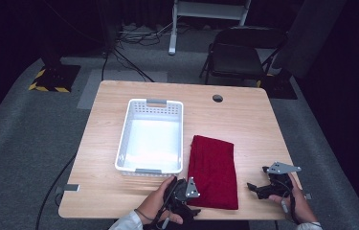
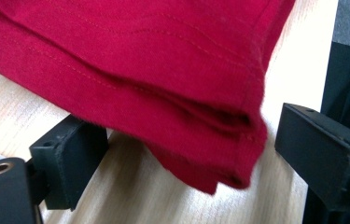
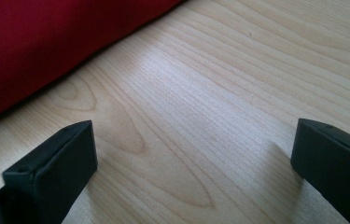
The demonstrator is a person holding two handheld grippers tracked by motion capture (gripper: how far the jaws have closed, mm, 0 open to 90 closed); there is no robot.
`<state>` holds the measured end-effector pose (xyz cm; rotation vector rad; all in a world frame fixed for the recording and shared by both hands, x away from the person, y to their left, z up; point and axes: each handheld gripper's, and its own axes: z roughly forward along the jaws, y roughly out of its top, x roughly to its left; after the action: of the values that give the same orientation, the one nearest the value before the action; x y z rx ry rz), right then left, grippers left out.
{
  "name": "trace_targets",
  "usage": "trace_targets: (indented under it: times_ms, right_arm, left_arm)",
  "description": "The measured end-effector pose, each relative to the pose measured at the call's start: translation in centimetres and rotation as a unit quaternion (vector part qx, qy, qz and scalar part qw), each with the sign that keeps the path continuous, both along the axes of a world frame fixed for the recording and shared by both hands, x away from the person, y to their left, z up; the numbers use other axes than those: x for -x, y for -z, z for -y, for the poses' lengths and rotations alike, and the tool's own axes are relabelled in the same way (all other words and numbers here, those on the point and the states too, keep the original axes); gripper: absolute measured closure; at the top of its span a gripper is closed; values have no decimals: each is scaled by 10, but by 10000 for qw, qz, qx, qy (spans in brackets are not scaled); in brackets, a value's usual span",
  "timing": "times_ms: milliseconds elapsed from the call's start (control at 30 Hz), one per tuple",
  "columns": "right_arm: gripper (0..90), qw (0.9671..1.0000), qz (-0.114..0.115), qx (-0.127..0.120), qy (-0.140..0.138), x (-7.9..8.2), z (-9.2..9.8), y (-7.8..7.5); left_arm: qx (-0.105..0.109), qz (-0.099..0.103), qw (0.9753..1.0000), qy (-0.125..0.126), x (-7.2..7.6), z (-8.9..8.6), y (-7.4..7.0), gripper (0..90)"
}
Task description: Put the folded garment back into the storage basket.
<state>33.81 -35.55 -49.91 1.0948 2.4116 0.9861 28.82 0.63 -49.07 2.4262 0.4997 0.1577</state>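
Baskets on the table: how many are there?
1. The white basket stands left of the middle of the table, beside the folded red cloth. Nothing shows inside it; no other basket is in sight.

The left claw point(image 1: 192, 201) covers the near left corner of the folded red cloth point(image 1: 213, 170) in the high view. In the left claw view, the cloth point(image 2: 154, 70) runs off the top edge, and the folds' undersides are hidden against the bench point(image 2: 130, 186).

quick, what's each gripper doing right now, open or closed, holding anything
Left gripper: open, jaws either side of the folded red cloth's corner, not clamped.
Right gripper: open, empty, over bare table beside the cloth.
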Motion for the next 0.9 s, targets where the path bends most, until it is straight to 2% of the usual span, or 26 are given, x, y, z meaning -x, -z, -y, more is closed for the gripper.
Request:
trace_targets:
  times_ms: [233,367,433,900]
  right_arm:
    - [3,10000,-1,-1,1,0,0,0]
    - [3,10000,1,-2,0,0,0,0]
    - [3,10000,0,-1,1,0,0,0]
    - [2,10000,-17,36,-17,-1,-1,-1]
  left_arm:
    - [58,30,10000,-42,-3,2,0,152]
    - [107,62,9998,-122,-5,1,-2,255]
    - [145,79,9997,-161,-6,0,-2,276]
    - [170,92,9997,-131,-5,3,-3,356]
